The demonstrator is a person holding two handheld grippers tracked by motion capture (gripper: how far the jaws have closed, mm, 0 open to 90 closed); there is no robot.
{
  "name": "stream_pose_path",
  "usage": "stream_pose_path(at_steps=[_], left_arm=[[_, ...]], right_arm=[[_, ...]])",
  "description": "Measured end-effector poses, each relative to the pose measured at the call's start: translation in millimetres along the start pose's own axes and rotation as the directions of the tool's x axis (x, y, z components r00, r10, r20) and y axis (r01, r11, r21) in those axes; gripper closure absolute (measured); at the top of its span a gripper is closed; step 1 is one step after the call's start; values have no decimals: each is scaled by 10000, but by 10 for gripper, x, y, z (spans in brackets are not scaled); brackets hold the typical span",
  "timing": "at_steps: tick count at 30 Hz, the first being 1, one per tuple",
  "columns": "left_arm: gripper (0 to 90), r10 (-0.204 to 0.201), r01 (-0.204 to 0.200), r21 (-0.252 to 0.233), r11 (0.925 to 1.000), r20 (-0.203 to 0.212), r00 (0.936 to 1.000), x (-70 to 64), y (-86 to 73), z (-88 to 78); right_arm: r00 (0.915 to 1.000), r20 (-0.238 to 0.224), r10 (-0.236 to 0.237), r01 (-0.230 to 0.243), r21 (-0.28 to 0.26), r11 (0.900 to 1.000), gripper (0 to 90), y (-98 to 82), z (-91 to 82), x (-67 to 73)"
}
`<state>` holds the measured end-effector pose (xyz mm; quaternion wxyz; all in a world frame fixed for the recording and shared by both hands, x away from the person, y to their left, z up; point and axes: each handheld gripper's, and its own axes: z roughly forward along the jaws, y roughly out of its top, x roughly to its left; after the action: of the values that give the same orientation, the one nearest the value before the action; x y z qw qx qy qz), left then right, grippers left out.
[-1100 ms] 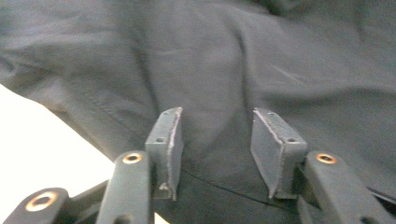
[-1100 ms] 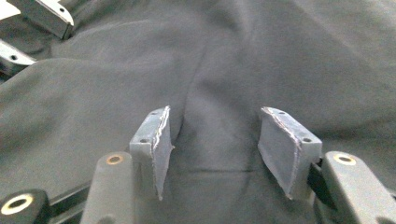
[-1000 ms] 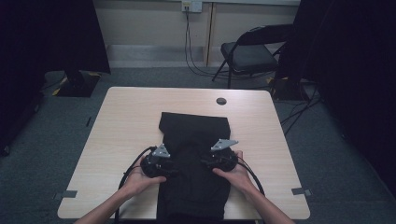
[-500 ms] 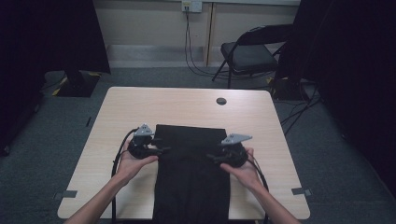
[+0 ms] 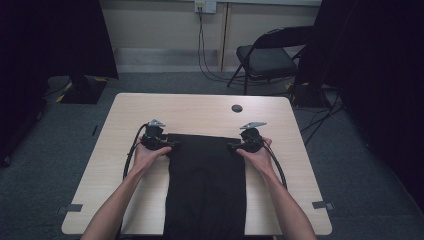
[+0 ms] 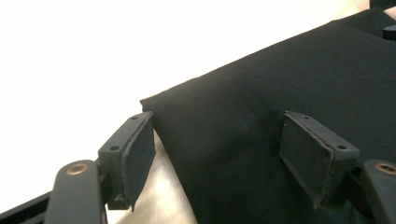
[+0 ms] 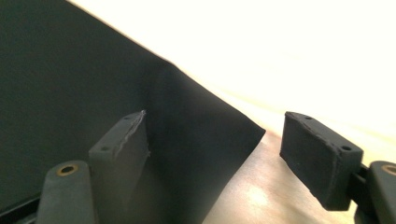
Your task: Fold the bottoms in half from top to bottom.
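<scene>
Forearms come in from the near edge of the table (image 5: 295, 130), one hand on each gripper, both parked at the far corners of a black folded cloth (image 5: 207, 185) — looks like trousers or a similar garment, but it is too dark to call. Cloth lies flat down the table's middle, its near end at or over the near edge and its far hem roughly mid-table. Left gripper (image 5: 167, 145) sits at the far-left corner; in the left gripper view its jaws stand wide, having just been opening, with the cloth corner (image 6: 149, 100) lying on the table between the pads and neither pad pressing on it. Right gripper (image 5: 234, 146) mirrors that at the far-right corner: jaws wide, just been opening, corner (image 7: 259, 130) loose between them, nothing held. So I read this as a release after laying or folding the cloth flat. To do the step well: back both grippers straight out sideways, level, so no pad snags the hem and drags the fold open. Move both hands together, or the far edge will skew. If another fold comes next, regrip by sliding the lower jaw under the corner and taking every layer, not just the top one. Trailing cables (image 5: 131, 155) should stay off the cloth. Beyond the hem there is a small dark round cap or grommet (image 5: 237, 108) on the tabletop, well apart from the work; past the table, a folding chair (image 5: 265, 57).
</scene>
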<state>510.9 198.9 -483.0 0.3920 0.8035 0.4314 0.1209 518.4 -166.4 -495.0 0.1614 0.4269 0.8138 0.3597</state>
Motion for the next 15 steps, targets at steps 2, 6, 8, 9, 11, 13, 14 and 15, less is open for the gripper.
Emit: stream_pose_path(at_steps=[2, 6, 8, 9, 11, 13, 14, 15], left_arm=[[243, 292, -297, -126, 9995, -323, 9990, -12, 11, 32], [203, 634, -621, 285, 9977, -491, 9968, -54, -14, 127], [176, 789, -770, 354, 9964, -582, 9952, -89, -53, 188], [161, 813, -796, 297, 9964, -610, 9948, -101, -57, 194], [245, 888, -872, 323, 9957, -523, 9947, -128, -56, 190], [445, 1232, -1231, 287, 9920, -8, 9924, -157, -53, 158], [557, 1290, -1308, 307, 9909, 546, 9901, -185, -48, 145], [666, 1290, -1308, 307, 9909, 546, 9901, -185, -48, 145]], right_arm=[[9995, 133, -269, 268, 103, 9996, 234, -12, 40, 20], [9991, 259, -327, 330, -134, 9994, 248, -14, 69, 45], [9990, 250, -363, 368, -211, 9991, 298, -14, 74, 60], [9990, 91, -429, 432, -275, 9987, 405, -15, 66, 82], [9980, -259, -579, 568, -414, 9975, 624, -17, 54, 163], [9972, -557, -499, 477, -412, 9980, 778, -16, 51, 207], [9962, -778, -399, 366, -436, 9984, 834, -19, 54, 217], [9962, -778, -399, 366, -436, 9984, 834, -19, 54, 217]])
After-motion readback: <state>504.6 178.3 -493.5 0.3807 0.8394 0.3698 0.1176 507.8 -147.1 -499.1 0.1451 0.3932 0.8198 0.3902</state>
